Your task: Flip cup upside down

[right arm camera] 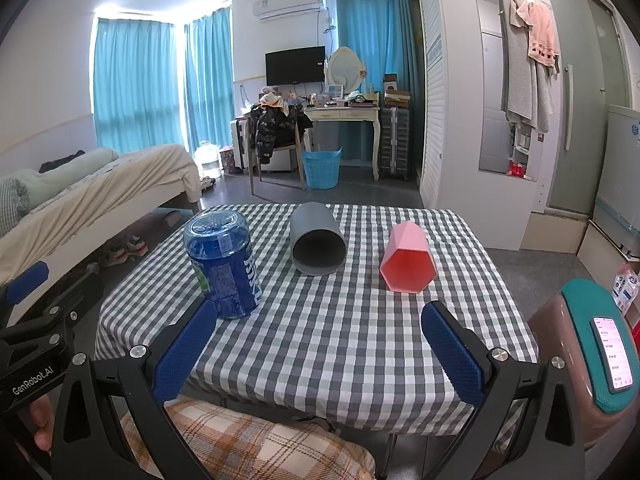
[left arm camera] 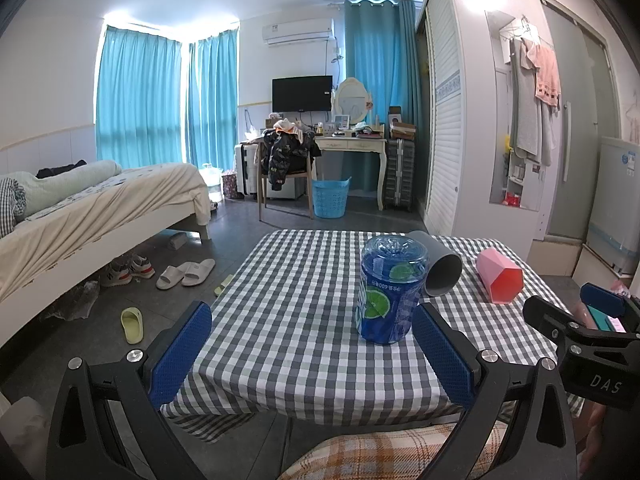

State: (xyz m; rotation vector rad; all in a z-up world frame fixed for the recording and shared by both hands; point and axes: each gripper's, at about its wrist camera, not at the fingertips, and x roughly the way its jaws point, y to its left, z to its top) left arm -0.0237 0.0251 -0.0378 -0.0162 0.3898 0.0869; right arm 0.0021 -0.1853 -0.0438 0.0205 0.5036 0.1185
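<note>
On the desk point(right arm camera: 360, 340) with grey-and-white checked cloth: three cups in a row.

At the left, a blue transparent plastic cup point(right arm camera: 222, 266) with lime pictures and printed label, standing upside down, closed base on top, mouth on the cloth. Also visible in the left wrist view point(left arm camera: 390, 288), just beside the right finger of the left tool.

In the middle, a grey round plastic cup point(right arm camera: 318, 242), lying on its side, open mouth toward the camera. In the left wrist view point(left arm camera: 440, 268) partly hidden behind the blue cup.

At the right, a pink hexagonal plastic cup point(right arm camera: 408, 260), also lying on its side, open mouth toward the camera, well apart from the grey one. Seen again in the left wrist view point(left arm camera: 500, 276).

Left tool point(left arm camera: 312, 356): fingers spread wide, nothing between them, low over the near edge of the desk. Right tool point(right arm camera: 320, 352): fingers also spread wide, nothing held, over the near edge, apart from all cups.

Near the right edge, a phone point(right arm camera: 612, 354) with lit screen resting on a teal-topped stool. Behind the desk, a bed point(right arm camera: 100, 188) at the left and a blue laundry basket point(right arm camera: 320, 170) on the floor.
</note>
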